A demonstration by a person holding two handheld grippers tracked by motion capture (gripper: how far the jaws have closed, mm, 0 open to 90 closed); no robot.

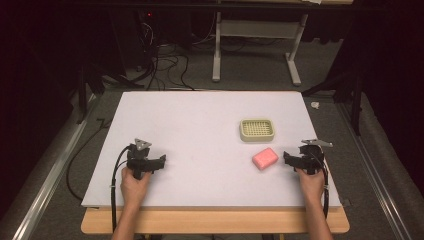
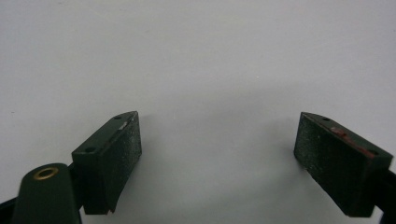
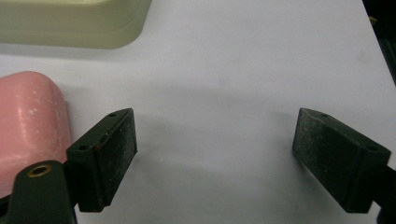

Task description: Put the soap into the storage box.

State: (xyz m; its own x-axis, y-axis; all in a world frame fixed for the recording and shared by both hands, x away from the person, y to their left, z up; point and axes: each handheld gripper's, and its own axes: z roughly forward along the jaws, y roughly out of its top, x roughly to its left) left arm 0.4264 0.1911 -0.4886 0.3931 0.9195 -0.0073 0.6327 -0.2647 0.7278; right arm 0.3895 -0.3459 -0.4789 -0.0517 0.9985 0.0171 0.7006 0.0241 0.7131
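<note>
A pink bar of soap point(image 1: 265, 158) lies on the white board, with a pale green soap dish point(image 1: 257, 129) with a slotted grid just behind it. My right gripper point(image 1: 289, 159) rests on the board just right of the soap, jaws wide apart and empty. In the right gripper view the soap point(image 3: 28, 126) sits left of the left jaw, the dish point(image 3: 74, 21) beyond, and the right gripper point(image 3: 215, 154) frames bare board. My left gripper point(image 1: 161, 161) lies at the front left, far from the soap; in its own view the left gripper point(image 2: 217, 158) stands open over bare board.
The white board point(image 1: 200, 120) lies on a wooden table whose front edge point(image 1: 215, 221) shows below the hands. Cables point(image 1: 117, 175) trail from both grippers off the front. Beyond the board is carpeted floor with wires and a grey table frame point(image 1: 255, 45).
</note>
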